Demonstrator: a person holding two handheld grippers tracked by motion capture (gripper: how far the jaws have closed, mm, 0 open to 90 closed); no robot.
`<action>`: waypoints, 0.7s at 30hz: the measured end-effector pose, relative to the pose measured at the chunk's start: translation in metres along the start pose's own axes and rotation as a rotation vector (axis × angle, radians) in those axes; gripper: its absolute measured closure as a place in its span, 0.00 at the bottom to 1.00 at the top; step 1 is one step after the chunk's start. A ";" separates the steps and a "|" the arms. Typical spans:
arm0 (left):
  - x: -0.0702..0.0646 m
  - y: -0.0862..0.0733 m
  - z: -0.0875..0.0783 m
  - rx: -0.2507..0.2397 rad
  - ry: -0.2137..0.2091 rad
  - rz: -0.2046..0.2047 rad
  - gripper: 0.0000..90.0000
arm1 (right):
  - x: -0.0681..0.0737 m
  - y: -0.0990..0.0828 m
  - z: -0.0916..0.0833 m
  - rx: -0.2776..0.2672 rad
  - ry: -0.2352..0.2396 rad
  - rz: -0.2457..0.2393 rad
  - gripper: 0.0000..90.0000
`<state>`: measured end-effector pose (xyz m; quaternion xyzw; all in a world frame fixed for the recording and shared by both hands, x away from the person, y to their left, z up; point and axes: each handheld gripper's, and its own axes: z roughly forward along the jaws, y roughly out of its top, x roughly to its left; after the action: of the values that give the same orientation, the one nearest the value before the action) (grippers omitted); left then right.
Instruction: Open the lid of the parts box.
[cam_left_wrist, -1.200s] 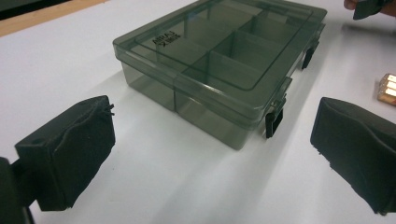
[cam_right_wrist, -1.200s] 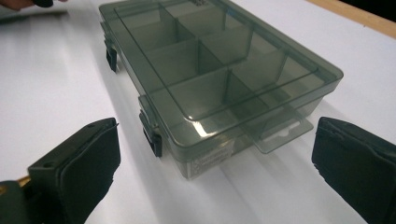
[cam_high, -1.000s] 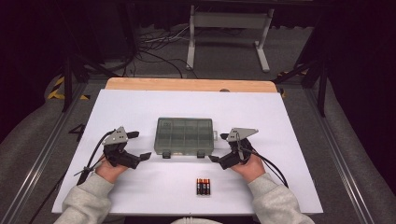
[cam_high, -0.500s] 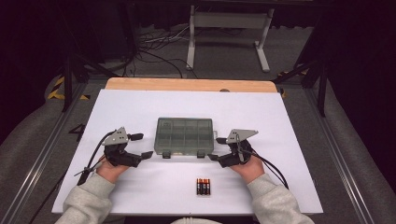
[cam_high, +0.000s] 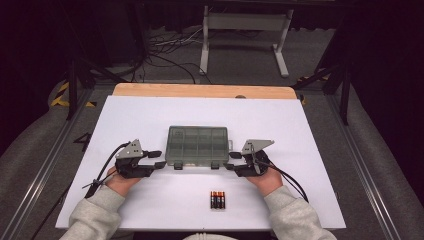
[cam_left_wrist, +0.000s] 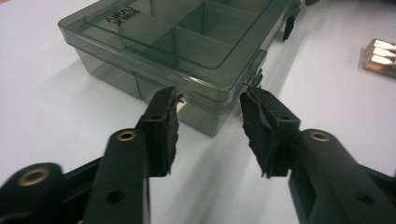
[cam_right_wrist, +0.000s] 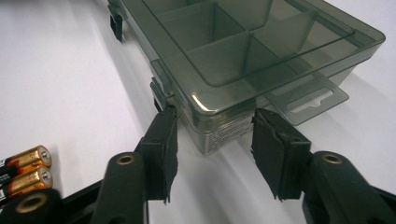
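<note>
Lying closed near the middle of the white worktop (cam_high: 150, 115), a smoke-grey compartment box (cam_high: 198, 145) is being flanked by two hand-held claws. Wide bare room is being left on the sheet behind the box and out to both side edges, while a strip of bare wood (cam_high: 200, 90) is being shown along the far rim. Toward the near edge, three batteries (cam_high: 217, 199) are lying side by side, well apart from the box and nearer the right claw (cam_high: 232, 161) than the left claw (cam_high: 157, 158).

The box is seen as a shallow, translucent case with a clear lid, divided inside into rows of small compartments. Two dark latches (cam_high: 195, 165) are set on its near side, and a flat hang tab (cam_right_wrist: 308, 99) is projecting from its right end.

From the left gripper view, the box's near left corner (cam_left_wrist: 212, 114) is being pointed at by the left claw (cam_left_wrist: 208, 122), whose jaws are spread with the corner just ahead of their tips, not gripped. From the right gripper view, the right claw (cam_right_wrist: 215, 140) is being held half-spread around the near right corner (cam_right_wrist: 219, 133); the left pad looks to be at the box's wall, but whether it is pressing cannot be told.

Compared with a second earlier, both claws have just been narrowing, each with only a box corner at its mouth. The box and the batteries are lying where they were, and both hands are being kept at the same spots.
</note>
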<state>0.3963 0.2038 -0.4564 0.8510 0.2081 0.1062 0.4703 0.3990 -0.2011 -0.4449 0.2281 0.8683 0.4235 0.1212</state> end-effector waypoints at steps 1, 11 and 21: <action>0.000 0.000 0.000 0.007 0.002 0.008 0.65 | 0.000 0.000 0.000 0.003 -0.003 -0.001 0.61; -0.004 0.000 0.006 0.060 0.011 0.037 0.79 | 0.001 -0.001 0.000 0.016 -0.001 -0.003 0.68; -0.006 -0.001 0.007 0.071 0.020 0.049 0.86 | 0.001 -0.001 0.000 0.017 -0.001 -0.002 0.70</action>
<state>0.3937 0.1963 -0.4605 0.8709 0.1955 0.1188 0.4350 0.3978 -0.2008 -0.4453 0.2284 0.8719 0.4161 0.1201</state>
